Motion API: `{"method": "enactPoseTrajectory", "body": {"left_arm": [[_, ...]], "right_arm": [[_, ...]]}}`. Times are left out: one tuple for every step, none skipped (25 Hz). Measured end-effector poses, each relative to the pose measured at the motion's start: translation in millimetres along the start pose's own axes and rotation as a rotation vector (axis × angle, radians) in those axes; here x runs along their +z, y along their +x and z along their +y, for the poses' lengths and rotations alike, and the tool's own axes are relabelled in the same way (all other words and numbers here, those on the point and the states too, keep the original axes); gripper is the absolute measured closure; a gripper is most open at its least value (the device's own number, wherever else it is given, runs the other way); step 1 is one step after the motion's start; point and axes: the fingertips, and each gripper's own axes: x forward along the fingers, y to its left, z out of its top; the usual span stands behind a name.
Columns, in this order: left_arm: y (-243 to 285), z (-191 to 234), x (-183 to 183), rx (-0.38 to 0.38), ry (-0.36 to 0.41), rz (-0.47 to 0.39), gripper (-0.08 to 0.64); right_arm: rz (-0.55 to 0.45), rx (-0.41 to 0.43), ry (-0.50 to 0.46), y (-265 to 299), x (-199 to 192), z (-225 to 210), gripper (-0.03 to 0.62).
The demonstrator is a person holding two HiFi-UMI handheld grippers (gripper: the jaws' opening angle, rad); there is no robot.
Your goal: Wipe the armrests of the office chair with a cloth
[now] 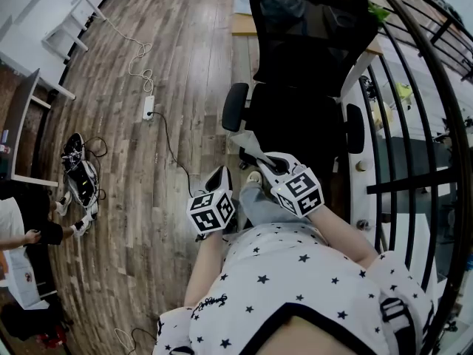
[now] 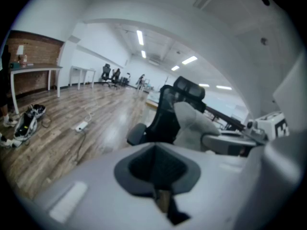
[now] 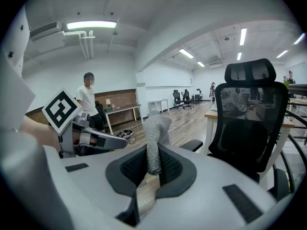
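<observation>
The black office chair point(image 1: 310, 58) stands just ahead of me, with its left armrest point(image 1: 235, 106) and right armrest point(image 1: 355, 128) showing. My right gripper point(image 3: 153, 169) is shut on a grey knit cloth point(image 3: 156, 138) that sticks up out of its jaws. In the head view the right gripper point(image 1: 260, 163) hovers in front of the seat, between the two armrests and touching neither. My left gripper point(image 1: 220, 177) is beside it on the left, shut with nothing in it point(image 2: 159, 178). From the left gripper view, the cloth point(image 2: 191, 122) shows against the chair.
A power strip point(image 1: 148, 107) with cable lies on the wooden floor to the left, with shoes point(image 1: 77, 174) farther left. A black railing point(image 1: 414, 146) curves along the right side. A desk point(image 1: 244, 24) stands behind the chair. A person point(image 3: 89, 99) stands by a table at the wall.
</observation>
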Motion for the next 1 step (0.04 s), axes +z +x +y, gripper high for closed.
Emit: {"method": "enactPoseTrajectory", "body": {"left_arm": [[0.5,0.1,-0.3,0.000,0.000,0.000,0.555]], "right_arm": [[-0.002,0.000,-0.001,0.4,0.7,-0.1,0.558]]}}
